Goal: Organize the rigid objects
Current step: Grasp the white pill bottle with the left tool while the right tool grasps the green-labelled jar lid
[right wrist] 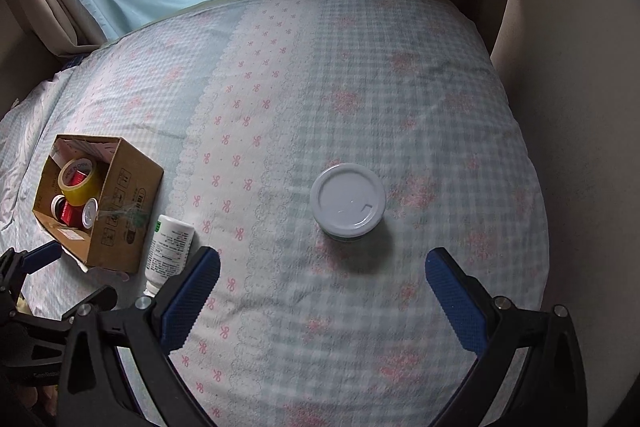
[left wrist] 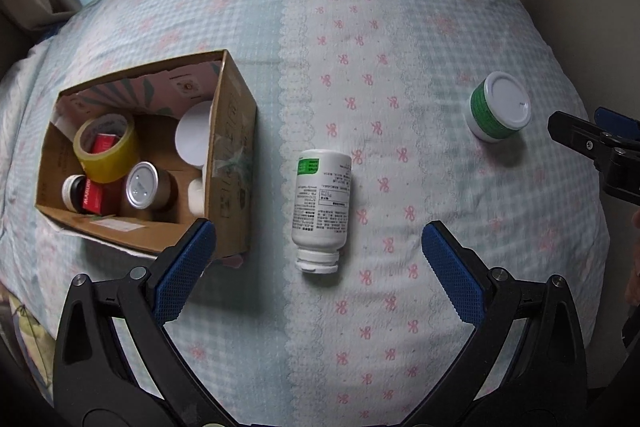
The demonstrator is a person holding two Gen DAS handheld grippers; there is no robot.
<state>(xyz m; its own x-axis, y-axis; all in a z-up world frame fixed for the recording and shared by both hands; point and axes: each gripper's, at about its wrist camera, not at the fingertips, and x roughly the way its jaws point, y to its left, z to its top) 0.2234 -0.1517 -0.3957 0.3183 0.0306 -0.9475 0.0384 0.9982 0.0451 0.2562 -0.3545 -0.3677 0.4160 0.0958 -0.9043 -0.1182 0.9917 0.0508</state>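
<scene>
With the cardboard box (left wrist: pixel 230 163) already holding tape and jars, two remain on the bed: white pill bottle (left wrist: pixel 322 203), green-labelled jar (right wrist: pixel 347 202); both grippers' jaws gape empty

White bottle (left wrist: pixel 322 203): cylindrical, with a printed label and a green patch near its base. It lies on its side on the bed (left wrist: pixel 400 39), cap end toward the camera in the left wrist view, just beside the cardboard box (left wrist: pixel 230 163) and not touching it.

Jar (left wrist: pixel 498 107): short, round, with a white lid and a green label band. It stands upright on the bed, well apart from the bottle.

Cardboard box: open-topped, resting on the bed. Contents: a yellow tape roll (left wrist: pixel 108 147), a silver-lidded jar (left wrist: pixel 146 187), a red packet (left wrist: pixel 94 197) and white round containers (left wrist: pixel 194 141).
</scene>
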